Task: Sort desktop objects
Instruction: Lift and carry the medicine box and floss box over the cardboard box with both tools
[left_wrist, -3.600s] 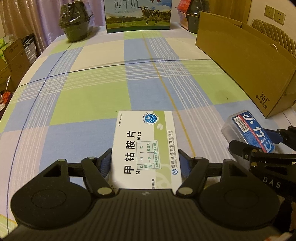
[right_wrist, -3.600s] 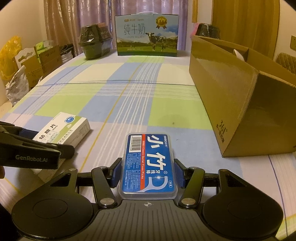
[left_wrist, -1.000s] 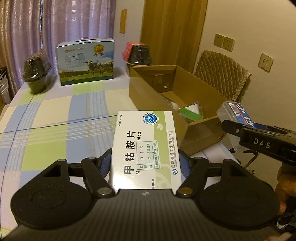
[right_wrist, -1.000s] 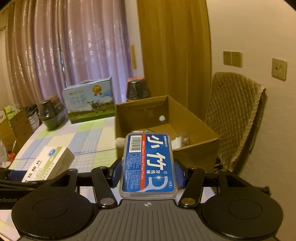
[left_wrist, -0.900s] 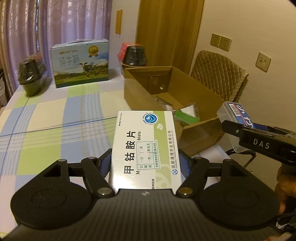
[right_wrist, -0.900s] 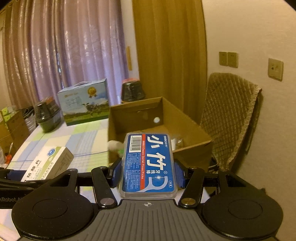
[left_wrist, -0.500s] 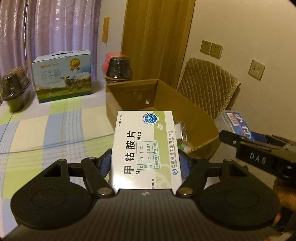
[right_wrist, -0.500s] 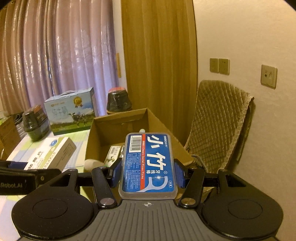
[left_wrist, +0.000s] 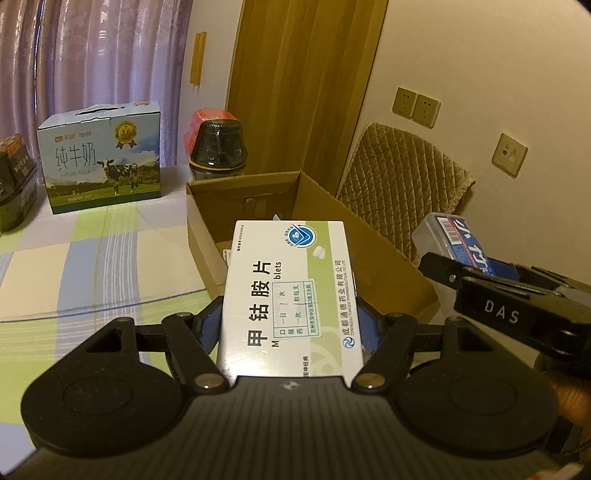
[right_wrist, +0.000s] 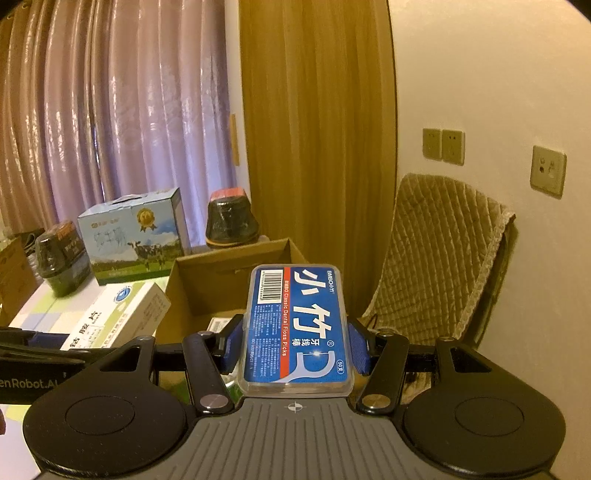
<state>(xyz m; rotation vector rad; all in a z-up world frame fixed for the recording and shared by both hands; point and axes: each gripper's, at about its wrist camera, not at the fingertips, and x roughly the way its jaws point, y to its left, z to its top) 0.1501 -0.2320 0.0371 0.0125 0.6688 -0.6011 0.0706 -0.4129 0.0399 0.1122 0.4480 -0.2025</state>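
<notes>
Right now both grippers are raised off the table, each carrying something. Pinched between the blue pads of the left gripper (left_wrist: 290, 325) is a white-and-green cardboard medicine box (left_wrist: 290, 291) printed with black Chinese characters, held flat with its printed face up, its far end reaching over the near rim of the open brown cardboard carton (left_wrist: 369, 236). To its right, the right gripper (right_wrist: 295, 345) has its fingers pressed against the long sides of a clear plastic case of dental floss picks with a blue label (right_wrist: 297, 325), also face up, and it sits just right of the carton's near corner in the left wrist view. Inside the carton I can make out a few small packets, too hidden to name. It stands on the right part of a table covered in a green, blue and cream checked cloth (left_wrist: 92, 266). At the far edge of the table stand a blue-and-green milk gift box with a cow picture (left_wrist: 99, 157), a dark domed tub with a red top (left_wrist: 218, 146), and another dark tub (right_wrist: 61, 258) on the far left. Beyond the carton on the right, a chair draped in a quilted tan cover (right_wrist: 443, 258) stands against the cream wall, with purple curtains (right_wrist: 129, 110) on the far side.
</notes>
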